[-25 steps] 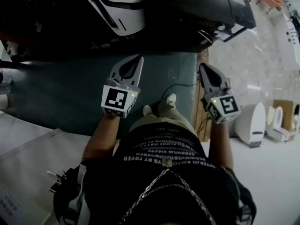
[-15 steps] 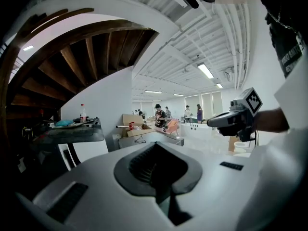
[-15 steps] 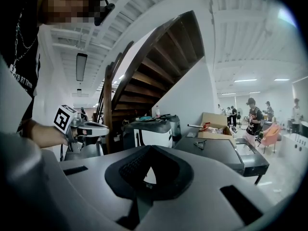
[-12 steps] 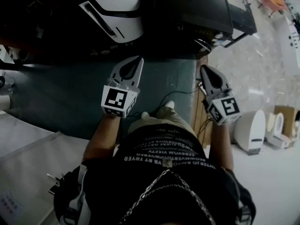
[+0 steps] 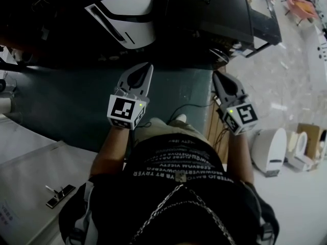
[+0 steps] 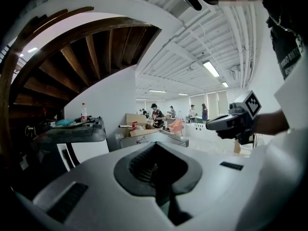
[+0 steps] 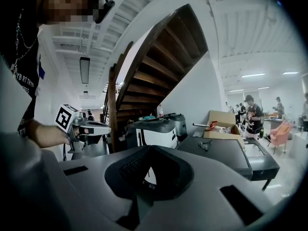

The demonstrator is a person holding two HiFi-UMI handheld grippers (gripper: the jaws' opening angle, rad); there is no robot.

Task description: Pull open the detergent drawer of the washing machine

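In the head view a white appliance with a dark top [image 5: 127, 14] stands ahead of me, and a dark flat-topped machine [image 5: 219, 9] stands to its right. I cannot make out a detergent drawer on either. My left gripper [image 5: 144, 69] is held in the air over the dark green floor, short of the white appliance, jaws together and holding nothing. My right gripper [image 5: 219, 77] hovers level with it, also shut and empty. The right gripper view shows the white appliance [image 7: 156, 131] and the dark machine [image 7: 226, 153] beyond the jaws. The left gripper view shows the white appliance [image 6: 82, 146] at the left.
A wooden spiral staircase [image 7: 144, 66] rises behind the machines. White toilets [image 5: 271, 144] stand on the pale floor at the right. Cables [image 5: 191, 106] trail across the green floor by my feet. A small metal object [image 5: 60, 193] lies on a sheet at the lower left. People stand far off [image 6: 156, 114].
Both grippers stay shut and keep their pose side by side. The view has shifted a little, so the machines sit slightly lower in the picture.
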